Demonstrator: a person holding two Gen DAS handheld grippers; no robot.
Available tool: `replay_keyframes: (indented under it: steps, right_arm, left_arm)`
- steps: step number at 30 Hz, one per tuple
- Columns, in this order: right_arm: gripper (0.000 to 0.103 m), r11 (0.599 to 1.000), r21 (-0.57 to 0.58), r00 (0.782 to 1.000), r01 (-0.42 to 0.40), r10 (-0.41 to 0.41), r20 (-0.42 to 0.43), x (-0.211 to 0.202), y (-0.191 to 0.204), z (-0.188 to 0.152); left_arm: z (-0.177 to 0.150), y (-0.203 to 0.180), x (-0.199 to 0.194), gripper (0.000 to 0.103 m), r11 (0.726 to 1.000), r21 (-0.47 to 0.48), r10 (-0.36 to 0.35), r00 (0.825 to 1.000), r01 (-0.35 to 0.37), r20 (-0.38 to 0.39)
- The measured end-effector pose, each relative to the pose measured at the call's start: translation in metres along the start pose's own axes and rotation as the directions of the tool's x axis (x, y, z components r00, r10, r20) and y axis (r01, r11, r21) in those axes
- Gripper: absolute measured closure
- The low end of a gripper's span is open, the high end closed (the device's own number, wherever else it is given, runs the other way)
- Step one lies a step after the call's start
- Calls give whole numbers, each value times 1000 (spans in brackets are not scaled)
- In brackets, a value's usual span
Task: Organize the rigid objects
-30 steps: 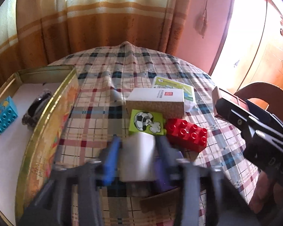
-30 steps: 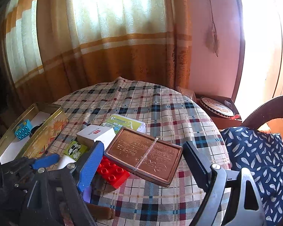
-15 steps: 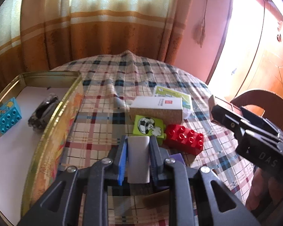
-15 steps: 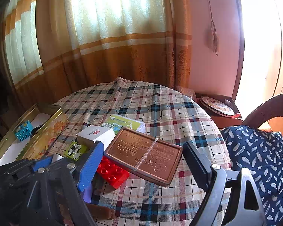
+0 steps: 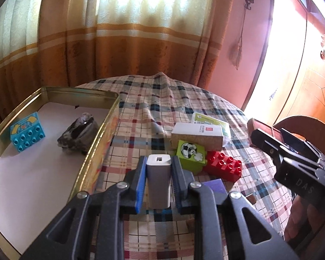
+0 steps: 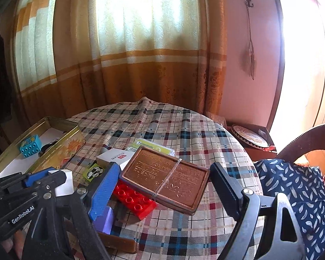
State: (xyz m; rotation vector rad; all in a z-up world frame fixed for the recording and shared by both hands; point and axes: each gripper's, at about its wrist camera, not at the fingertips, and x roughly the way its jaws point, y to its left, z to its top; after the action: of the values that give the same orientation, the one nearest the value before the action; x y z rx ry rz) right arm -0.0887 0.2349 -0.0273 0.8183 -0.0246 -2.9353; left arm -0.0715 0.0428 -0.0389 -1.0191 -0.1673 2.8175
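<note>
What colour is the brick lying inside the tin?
Light blue brick, seen best in the left wrist view.

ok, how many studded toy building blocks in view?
3. Blue block lies inside the tin, far-left corner. Green football block and red brick sit side by side on the tablecloth, right of the tin. The pile may hide others.

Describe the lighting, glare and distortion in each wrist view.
Left wrist view: backlit curtain and doorway blown out white; fisheye bends the gold tin; the silver block in the left tool is sharp. Right wrist view: same window glare, right edge washed out; the brown tablet between the right tool's fingers shows clear embossing; corners darken.
</note>
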Motion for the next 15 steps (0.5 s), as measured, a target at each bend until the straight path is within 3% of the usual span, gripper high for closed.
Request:
replay_keyframes:
  steps: [8,15]
  right_arm:
    - [16,1000,-12,1000,0,0,13,-2,2,1]
    - [16,1000,-20,1000,-7,7,31,-5,3,0]
  left_arm:
    - [-3,0,-12,83,1000,2,-29,998,29,48]
    - [-6,-6,-17,83,1000,31,-4,997,1,81]
